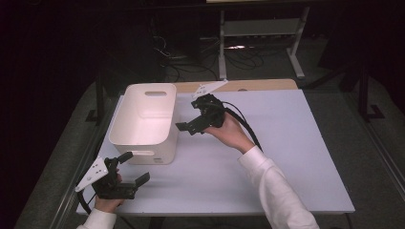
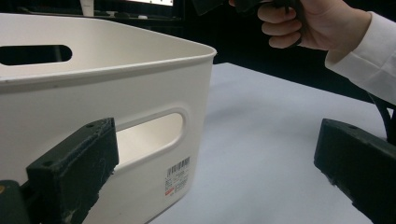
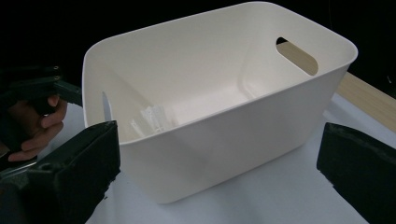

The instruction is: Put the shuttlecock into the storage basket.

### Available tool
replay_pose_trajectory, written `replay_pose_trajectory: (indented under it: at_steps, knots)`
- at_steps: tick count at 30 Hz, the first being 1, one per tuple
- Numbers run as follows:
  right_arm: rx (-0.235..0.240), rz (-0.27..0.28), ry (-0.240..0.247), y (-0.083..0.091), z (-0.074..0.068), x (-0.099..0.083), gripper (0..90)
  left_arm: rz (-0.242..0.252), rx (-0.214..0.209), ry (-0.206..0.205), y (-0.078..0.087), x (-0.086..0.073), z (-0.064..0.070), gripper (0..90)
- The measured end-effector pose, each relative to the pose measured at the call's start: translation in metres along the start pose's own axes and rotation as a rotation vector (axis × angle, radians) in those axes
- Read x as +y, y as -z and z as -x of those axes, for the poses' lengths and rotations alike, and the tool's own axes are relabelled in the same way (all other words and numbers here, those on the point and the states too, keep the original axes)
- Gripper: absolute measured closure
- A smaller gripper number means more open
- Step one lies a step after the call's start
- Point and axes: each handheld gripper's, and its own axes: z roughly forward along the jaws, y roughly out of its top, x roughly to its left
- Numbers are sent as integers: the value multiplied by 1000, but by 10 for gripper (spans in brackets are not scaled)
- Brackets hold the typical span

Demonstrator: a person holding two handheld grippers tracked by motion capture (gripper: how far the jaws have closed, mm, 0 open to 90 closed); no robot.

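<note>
A white plastic bin (image 1: 145, 121) with a handle slot at each end stands on the left half of the table. My left gripper (image 1: 134, 168) is low at the front left, open and empty, pointing at the bin's near end wall (image 2: 107, 93) with its handle slot and barcode label (image 2: 178, 177). My right gripper (image 1: 187, 117) hovers at the bin's right side, open and empty, looking down into the bin (image 3: 224, 135). The bin's inside looks bare apart from a faint pale patch (image 3: 152, 119) low on one wall, which I cannot make out.
The pale tabletop (image 1: 267, 157) stretches to the right of the bin. A wooden strip (image 1: 258, 85) runs along the far edge. Beyond the table are a metal frame (image 1: 260, 28) and cables on a dark floor.
</note>
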Motion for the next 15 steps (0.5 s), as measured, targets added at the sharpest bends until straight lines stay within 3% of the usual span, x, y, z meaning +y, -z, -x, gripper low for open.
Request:
replay_pose_trajectory:
  at_steps: [15]
  knots:
    - [-33,42,-19,20,10,-17,0,9,0,7,-1,0,1,0]
